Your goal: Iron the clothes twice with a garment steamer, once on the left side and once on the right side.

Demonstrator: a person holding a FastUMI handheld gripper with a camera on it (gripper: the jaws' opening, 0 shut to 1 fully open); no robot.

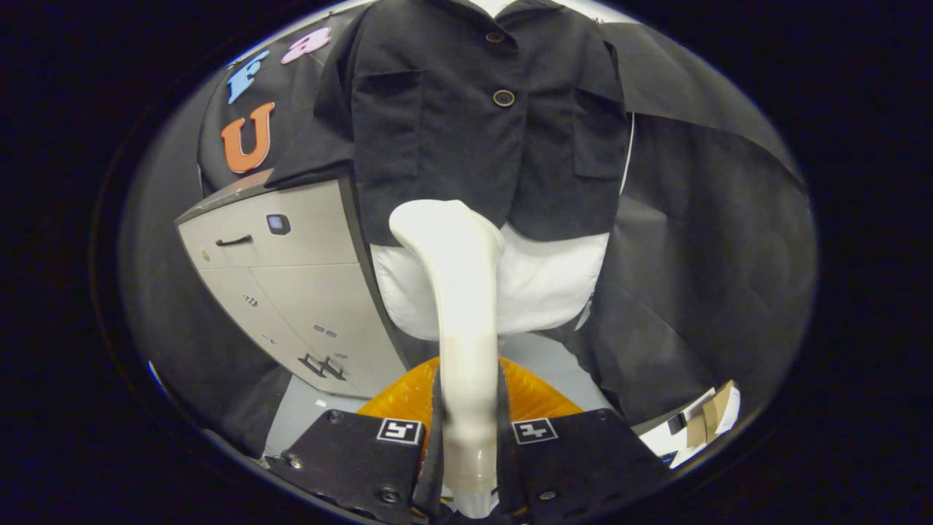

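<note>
While the gripper [470, 445] clamped the steamer [459, 292] handle, its head sat at the shirt [474, 109] hem's six o'clock; a loose hold could let it twist off the cloth.

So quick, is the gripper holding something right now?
Gripper: shut on the steamer, both fingers pressing its white handle, head up by the black shirt.

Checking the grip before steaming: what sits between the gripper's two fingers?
In the gripper view, the white steamer handle stands between the fingers of the gripper, both pressing on it, its head reaching up toward the black jacket.
</note>
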